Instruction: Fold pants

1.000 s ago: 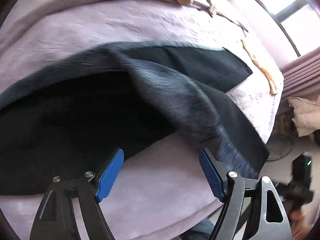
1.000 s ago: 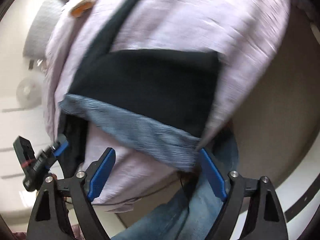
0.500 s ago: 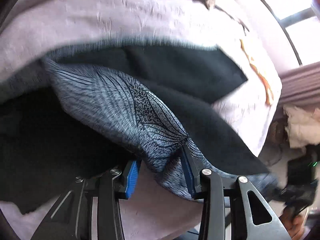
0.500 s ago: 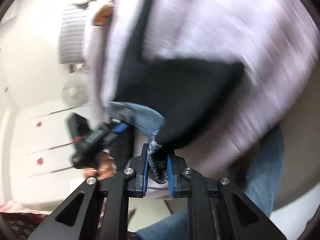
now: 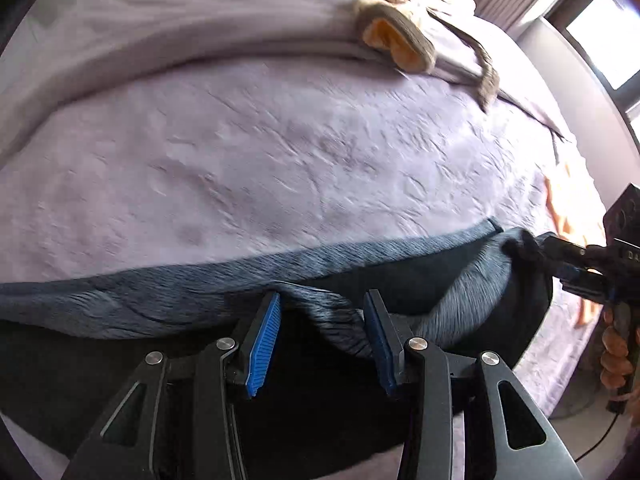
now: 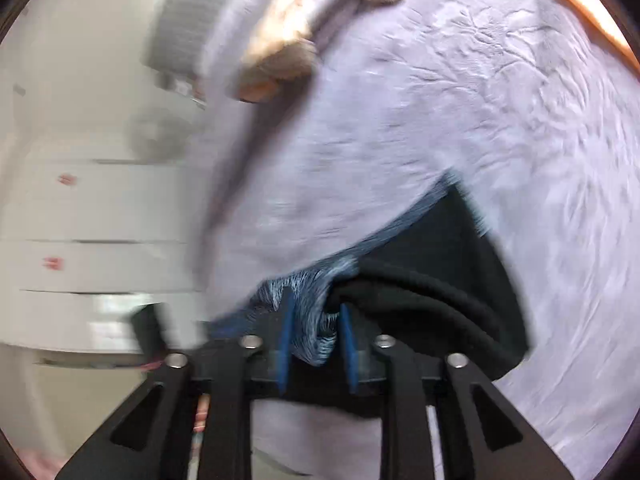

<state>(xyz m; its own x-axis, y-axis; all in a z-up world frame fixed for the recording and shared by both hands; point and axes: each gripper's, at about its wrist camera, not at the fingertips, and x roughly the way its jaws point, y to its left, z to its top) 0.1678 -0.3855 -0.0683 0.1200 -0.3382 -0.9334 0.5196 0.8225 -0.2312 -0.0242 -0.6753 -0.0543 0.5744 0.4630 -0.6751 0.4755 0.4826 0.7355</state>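
Observation:
The pants [image 5: 168, 300] are dark, black on one face and blue-grey patterned on the other, and lie across the near part of a lilac bedspread [image 5: 280, 152]. My left gripper [image 5: 320, 332] is shut on a bunched fold of the blue-grey fabric at the pants' edge. My right gripper [image 6: 316, 336] is shut on another bunch of the same pants [image 6: 436, 264], with black cloth draped beside it. The right gripper also shows in the left wrist view [image 5: 580, 264], at the pants' right end.
A beige and orange garment [image 5: 396, 36] lies at the far side of the bed, with a folded lilac blanket [image 5: 180, 16] beside it. A window [image 5: 596, 40] is at the far right. White drawers [image 6: 100, 208] stand past the bed's edge.
Both grippers were open a second ago and have closed on the pants' edge. They have since carried the fabric forward over the bed, so more bare bedspread shows ahead.

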